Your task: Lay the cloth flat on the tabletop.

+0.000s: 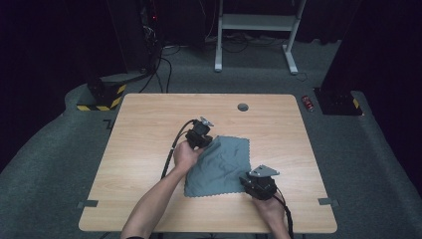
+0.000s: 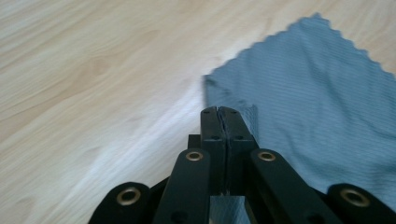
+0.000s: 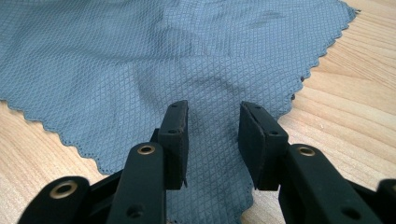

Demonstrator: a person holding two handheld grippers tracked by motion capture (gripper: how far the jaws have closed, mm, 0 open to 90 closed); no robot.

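We see the grey cloth lying spread on the table, not yet folded. The left gripper has its jaws pressed together on the cloth's far corner; the right gripper stands with its jaws apart, straddling the near corner without pinching it. We judge one corner secured, with the second grasp and the fold itself remaining. We read no brand, label or writing.

hand-held gripper: jaws apart | over grey cloth corner | wooden table
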